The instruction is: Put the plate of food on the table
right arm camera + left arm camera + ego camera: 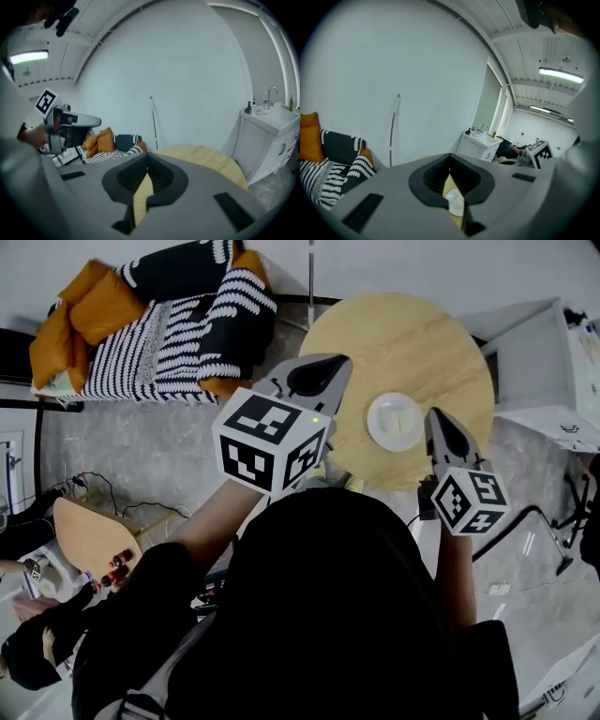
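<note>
Wood tabletop bears the plate; both grippers clenched on nothing.

The white plate of food [395, 420] rests flat on the round table [403, 334], inside the table's near edge and toward its right side, so the placement reads as done. In the head view the plate lies between the 2 tools. The right gripper [438, 423] is just beside the plate's right rim and is the nearer of the 2. The left gripper [339, 364] is further off, over the table's left edge. Each gripper's own view shows its jaws together with nothing pinched, and only tabletop shows through the slit below the tips. The left gripper's slit also shows a sliver of white plate [455, 204]. The plate is round, so no axis governs. Judgement: any return to it falls to the right gripper, approaching leftward at the rim.
</note>
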`<state>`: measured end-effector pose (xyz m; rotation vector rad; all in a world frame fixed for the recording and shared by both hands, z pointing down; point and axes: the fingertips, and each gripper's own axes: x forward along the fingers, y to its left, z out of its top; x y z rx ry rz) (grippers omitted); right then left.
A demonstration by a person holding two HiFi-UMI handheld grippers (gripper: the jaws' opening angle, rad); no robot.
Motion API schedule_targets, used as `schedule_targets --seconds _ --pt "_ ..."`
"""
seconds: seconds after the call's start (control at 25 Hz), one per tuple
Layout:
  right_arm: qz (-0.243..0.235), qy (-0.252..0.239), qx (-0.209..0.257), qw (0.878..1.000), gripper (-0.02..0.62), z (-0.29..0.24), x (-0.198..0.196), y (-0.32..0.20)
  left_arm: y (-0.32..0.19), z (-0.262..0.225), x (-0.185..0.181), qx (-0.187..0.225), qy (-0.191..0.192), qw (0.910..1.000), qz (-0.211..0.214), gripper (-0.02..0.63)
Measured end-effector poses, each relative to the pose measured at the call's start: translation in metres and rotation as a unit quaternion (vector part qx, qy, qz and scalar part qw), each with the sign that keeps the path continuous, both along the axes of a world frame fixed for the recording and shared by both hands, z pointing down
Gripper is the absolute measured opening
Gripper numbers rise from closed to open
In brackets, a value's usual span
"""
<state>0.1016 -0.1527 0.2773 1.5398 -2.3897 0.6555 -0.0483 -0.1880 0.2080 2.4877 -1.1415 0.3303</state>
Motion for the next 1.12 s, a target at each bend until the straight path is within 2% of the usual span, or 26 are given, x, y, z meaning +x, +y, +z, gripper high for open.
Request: schedule_targets --seconds 0.2,0.44,1.12 --pt "0.033 -0.016 0.046 0.998 0.008 -0.034 0.013 0.000 0.003 -0.006 -0.003 0.008 0.006 0.9999 -0.002 0.006" --pt "0.044 -0.025 0.046 0.998 0.008 -0.034 0.019 0.004 0.004 -0.009 0.001 0.011 0.007 0.9999 -0.001 0.005" --pt "0.037 -0.023 0.050 0.998 0.008 -0.036 0.023 0.011 0.009 -0.017 0.016 0.024 0.012 0.9996 0.006 0.006"
